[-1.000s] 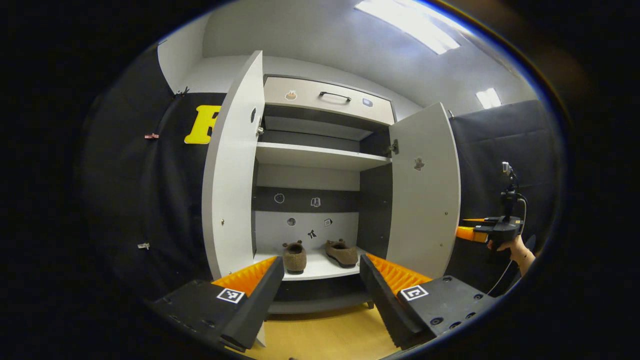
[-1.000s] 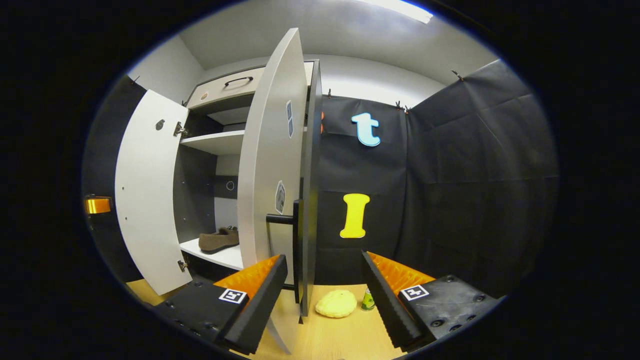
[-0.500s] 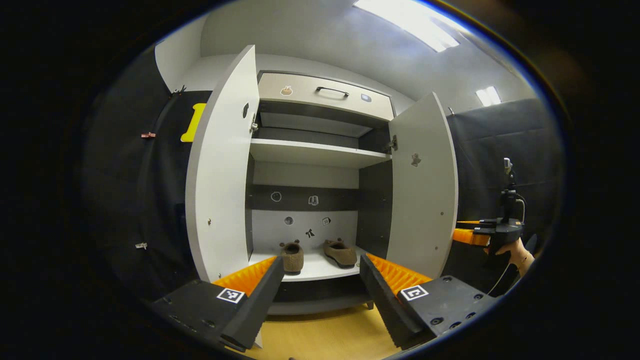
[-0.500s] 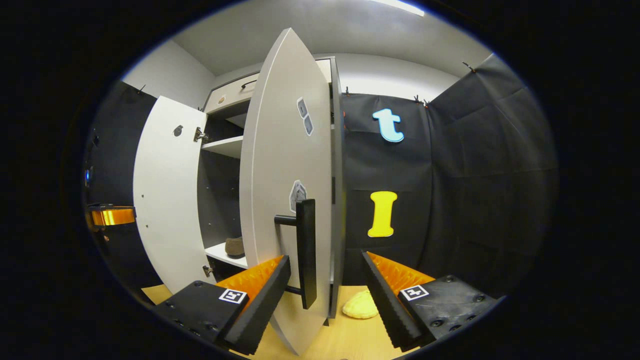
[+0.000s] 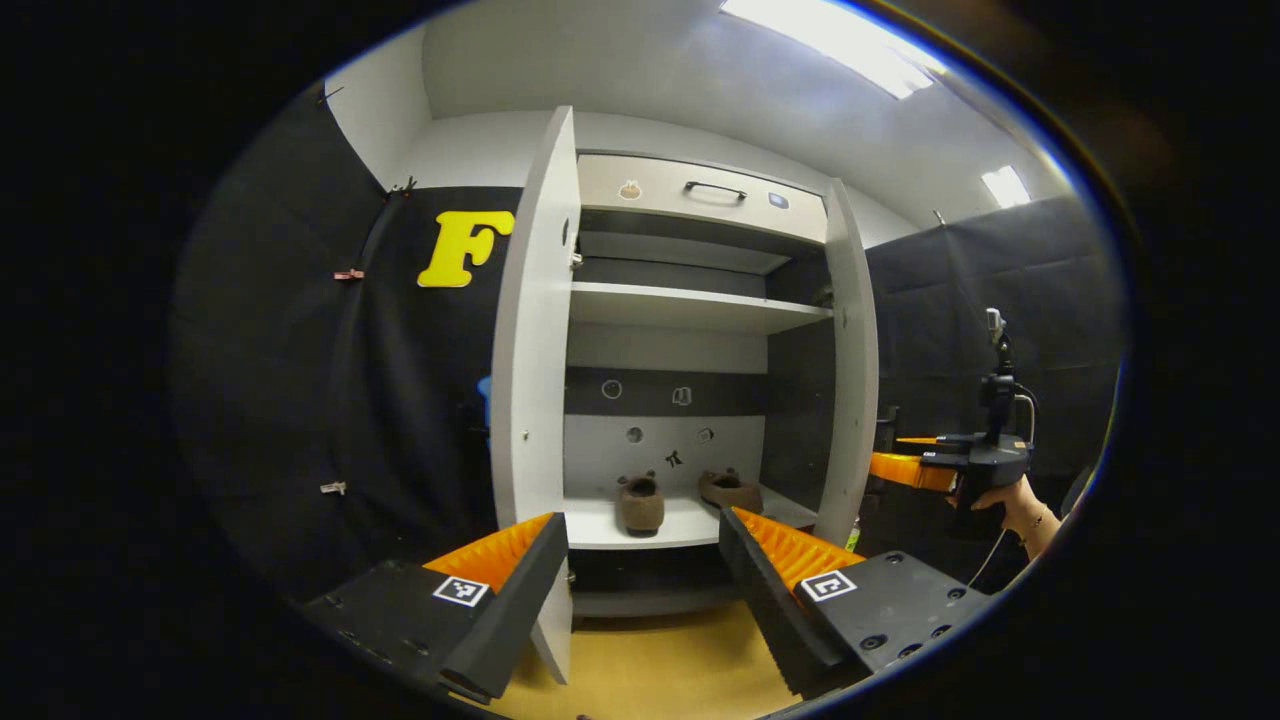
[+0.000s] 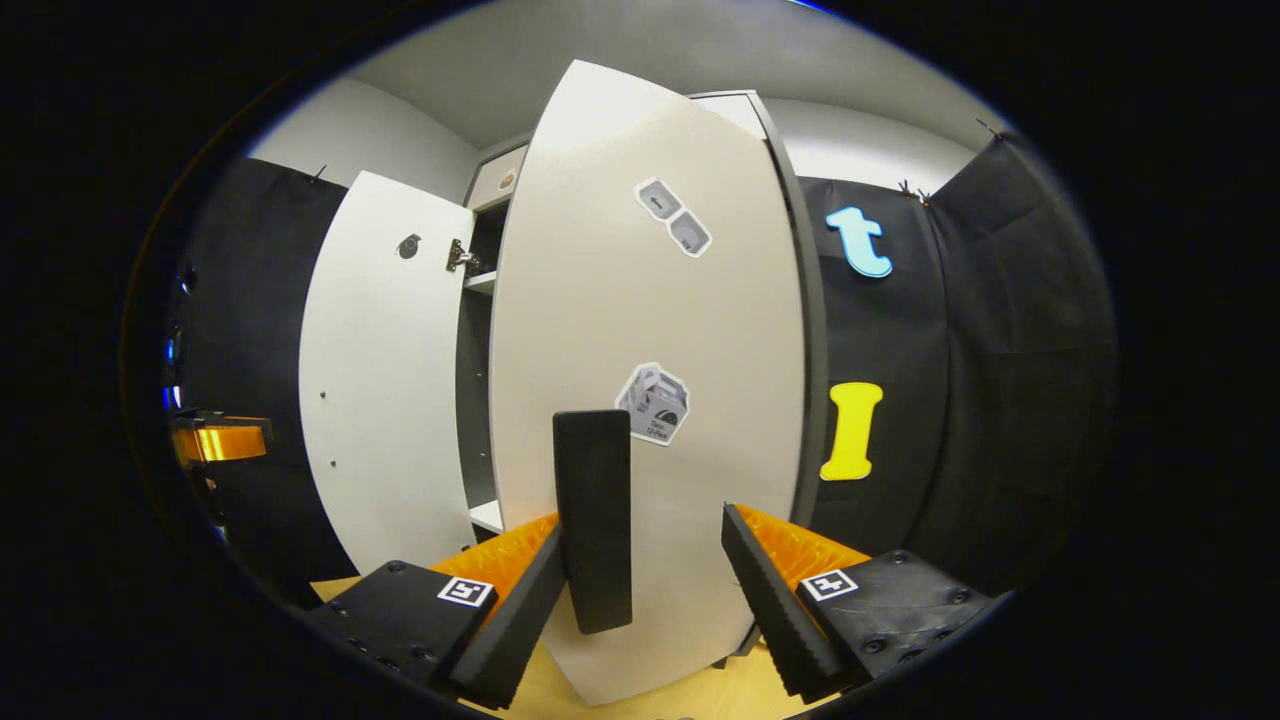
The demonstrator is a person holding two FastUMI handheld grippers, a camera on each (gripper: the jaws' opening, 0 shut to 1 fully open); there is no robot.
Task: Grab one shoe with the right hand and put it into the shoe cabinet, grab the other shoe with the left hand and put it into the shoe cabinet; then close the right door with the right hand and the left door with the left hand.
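Both slippers (image 5: 641, 503) sit on the bottom shelf of the shoe cabinet (image 5: 690, 310); your right gripper (image 6: 642, 590) has its fingers spread, the right door's (image 6: 650, 330) black handle (image 6: 593, 520) against the left one; push off-centre and it may skid off; your left gripper (image 5: 640, 590), also spread, hangs back from the left door (image 5: 530, 400), which could block the closing.

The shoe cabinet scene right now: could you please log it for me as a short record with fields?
shoes: both shoes on the bottom shelf, apart
right door: right door partly swung in, not shut
handle: black handle between the right gripper fingers, jaws open
left door: left door wide open
left gripper: left gripper open, facing the shelf, holding nothing
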